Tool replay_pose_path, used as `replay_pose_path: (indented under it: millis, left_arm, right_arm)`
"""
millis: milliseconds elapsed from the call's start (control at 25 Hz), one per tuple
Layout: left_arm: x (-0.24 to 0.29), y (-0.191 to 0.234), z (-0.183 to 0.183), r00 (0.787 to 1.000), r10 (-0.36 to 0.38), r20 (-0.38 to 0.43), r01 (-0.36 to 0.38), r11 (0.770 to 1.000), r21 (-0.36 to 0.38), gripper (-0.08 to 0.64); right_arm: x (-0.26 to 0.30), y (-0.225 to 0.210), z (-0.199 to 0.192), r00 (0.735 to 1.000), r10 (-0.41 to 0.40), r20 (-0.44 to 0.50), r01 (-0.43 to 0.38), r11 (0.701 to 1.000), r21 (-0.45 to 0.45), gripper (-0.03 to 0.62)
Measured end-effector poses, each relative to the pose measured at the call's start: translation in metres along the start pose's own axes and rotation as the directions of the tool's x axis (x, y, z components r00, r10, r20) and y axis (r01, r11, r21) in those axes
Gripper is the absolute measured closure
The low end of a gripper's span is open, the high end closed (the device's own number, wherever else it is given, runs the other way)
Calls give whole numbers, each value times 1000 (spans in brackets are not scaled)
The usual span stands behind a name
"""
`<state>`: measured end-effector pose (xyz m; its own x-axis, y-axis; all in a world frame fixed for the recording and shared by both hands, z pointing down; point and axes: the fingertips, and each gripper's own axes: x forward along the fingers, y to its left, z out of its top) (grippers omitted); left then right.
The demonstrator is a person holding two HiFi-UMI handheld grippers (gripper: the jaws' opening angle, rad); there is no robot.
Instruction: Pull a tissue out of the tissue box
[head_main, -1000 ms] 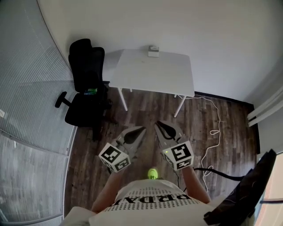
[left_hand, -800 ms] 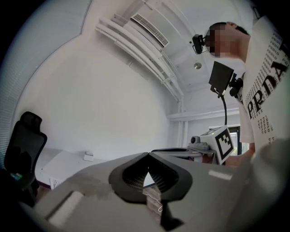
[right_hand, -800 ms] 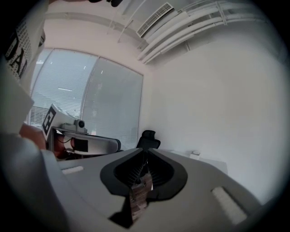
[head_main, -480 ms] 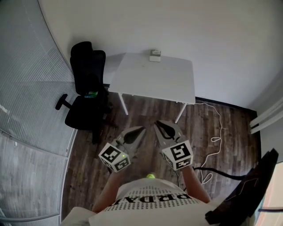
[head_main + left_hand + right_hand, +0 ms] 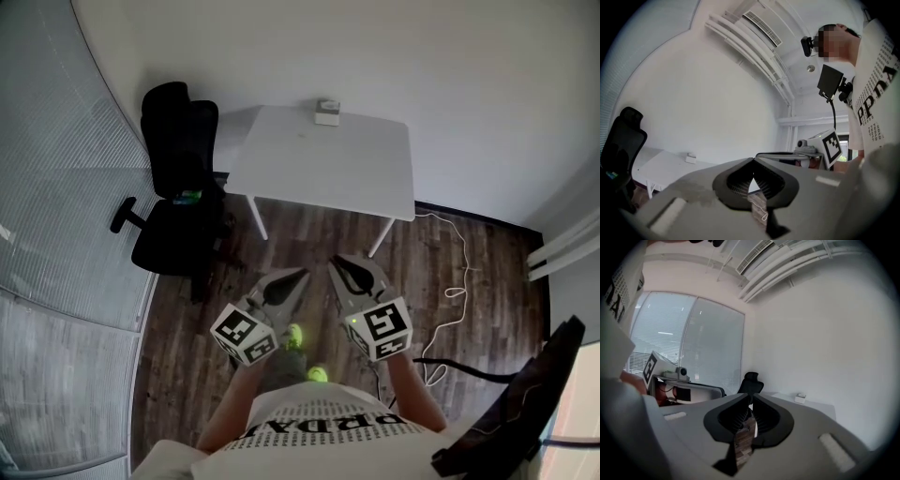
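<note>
The tissue box (image 5: 327,112) is a small white box at the far edge of the white table (image 5: 328,164), against the wall. It also shows small in the left gripper view (image 5: 690,158) and the right gripper view (image 5: 800,397). My left gripper (image 5: 302,275) and right gripper (image 5: 334,265) are held side by side over the wooden floor, well short of the table, both pointing toward it. Each one's jaws meet at the tips, left gripper (image 5: 753,160) and right gripper (image 5: 751,400), with nothing between them.
A black office chair (image 5: 178,187) stands left of the table, next to a glass wall with blinds (image 5: 56,187). A white cable (image 5: 455,281) trails over the floor at the right. A dark bag (image 5: 525,394) sits at the lower right. My green shoes (image 5: 294,335) show below the grippers.
The person has stepped toward the table, and a green shoe has come forward under the grippers. Both grippers stay shut and side by side.
</note>
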<state>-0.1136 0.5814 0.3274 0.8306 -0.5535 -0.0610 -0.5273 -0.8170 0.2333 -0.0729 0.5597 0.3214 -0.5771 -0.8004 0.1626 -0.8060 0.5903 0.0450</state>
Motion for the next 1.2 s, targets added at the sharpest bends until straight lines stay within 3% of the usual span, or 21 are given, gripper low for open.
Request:
replay_pose_path:
  millis: [560,1200]
  left_arm:
    - [40,58,42,997,-75,15,75,997,18,569]
    - [57,140,66,987,-160,16,160,987,-2,569]
  right_arm:
    - [62,-36,31,999,-53,7,53,998,-22,557]
    - [145,-55,48,992,-129,-16,128,991,-32,557]
